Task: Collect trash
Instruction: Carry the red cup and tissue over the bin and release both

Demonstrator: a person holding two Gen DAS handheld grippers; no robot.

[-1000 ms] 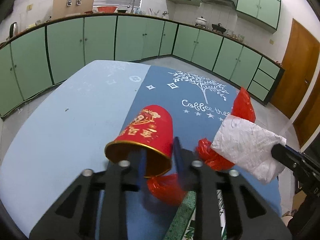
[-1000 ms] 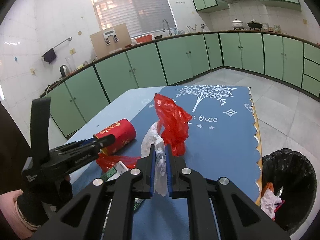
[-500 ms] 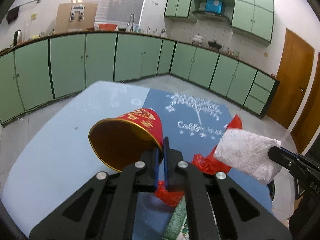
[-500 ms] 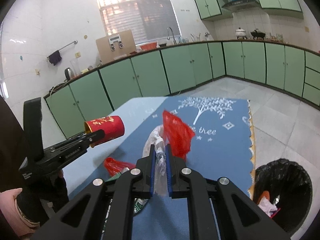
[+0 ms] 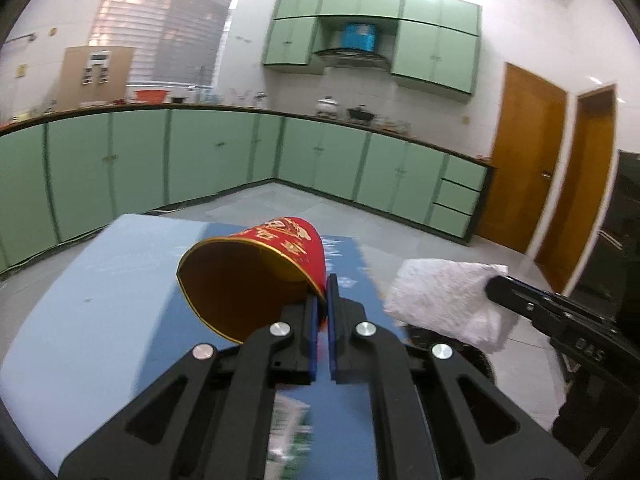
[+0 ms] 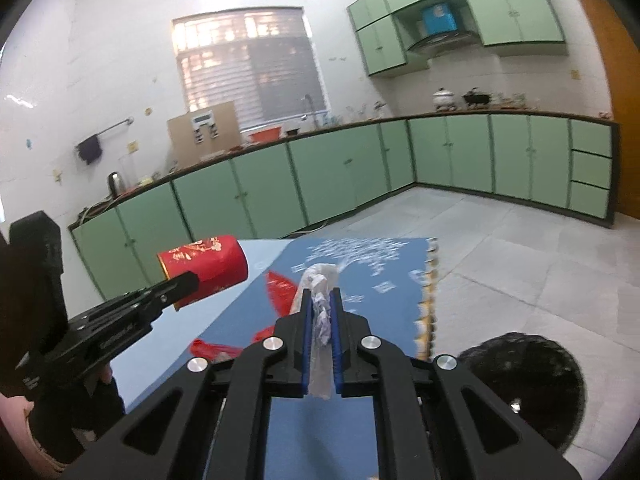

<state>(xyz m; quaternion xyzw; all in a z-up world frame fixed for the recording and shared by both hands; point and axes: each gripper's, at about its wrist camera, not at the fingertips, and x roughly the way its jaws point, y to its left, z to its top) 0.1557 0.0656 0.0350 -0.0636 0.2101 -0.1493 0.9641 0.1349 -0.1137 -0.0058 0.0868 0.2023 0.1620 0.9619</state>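
My left gripper [image 5: 322,300] is shut on the rim of a red paper cup [image 5: 256,276] with gold print, held in the air above the table, mouth toward the camera. The cup also shows in the right wrist view [image 6: 204,268]. My right gripper [image 6: 321,308] is shut on a crumpled white tissue [image 6: 320,312], lifted above the table; the tissue shows at the right of the left wrist view [image 5: 444,304]. Red plastic scraps [image 6: 280,292] lie on the blue tablecloth [image 6: 376,280]. A bin lined with a black bag [image 6: 528,384] stands on the floor at lower right.
A light blue table [image 5: 80,312] carries the darker blue cloth. A green-and-white wrapper [image 5: 292,428] lies blurred under my left gripper. Green kitchen cabinets [image 5: 224,156] line the walls, with brown doors [image 5: 524,152] at the right. The floor is grey tile [image 6: 520,248].
Both grippers have risen well above the table. The left one closed on the cup's rim and lifted the cup off the cloth. The right one carried the tissue up and toward the bin side.
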